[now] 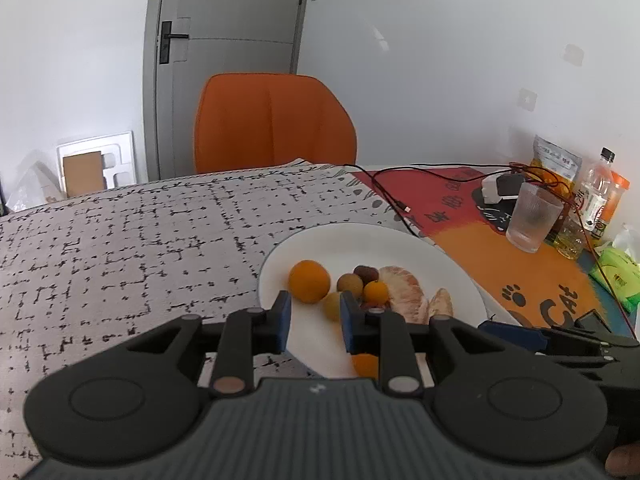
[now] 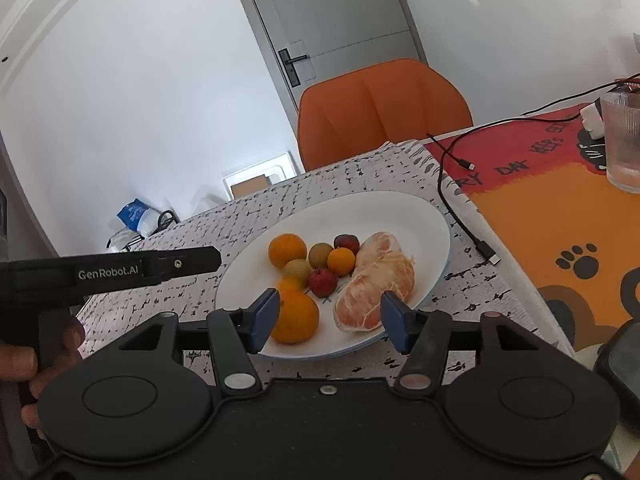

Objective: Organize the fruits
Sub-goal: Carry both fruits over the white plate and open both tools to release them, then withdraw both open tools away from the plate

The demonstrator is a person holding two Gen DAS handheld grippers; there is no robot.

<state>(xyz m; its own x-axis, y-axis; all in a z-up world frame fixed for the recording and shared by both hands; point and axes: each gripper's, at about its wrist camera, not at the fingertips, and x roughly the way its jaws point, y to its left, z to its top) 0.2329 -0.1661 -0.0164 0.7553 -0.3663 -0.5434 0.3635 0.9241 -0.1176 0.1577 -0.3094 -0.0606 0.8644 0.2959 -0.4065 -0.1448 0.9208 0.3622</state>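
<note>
Right tongs (image 2: 326, 320) spread, empty, over the plate's (image 2: 432, 224) near rim, between orange (image 2: 296, 318) and pomelo (image 2: 374, 284). Left tongs (image 1: 314, 320) gapped, nothing pinched. Risk: a careless nudge rolls the orange off toward the desk edge.

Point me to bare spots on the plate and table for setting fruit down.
Free: the plate's far rim beyond the fruit; the speckled cloth left of the plate. Crowded: plate centre, oranges against the peeled pomelo; the cable and glass to the right.
</note>
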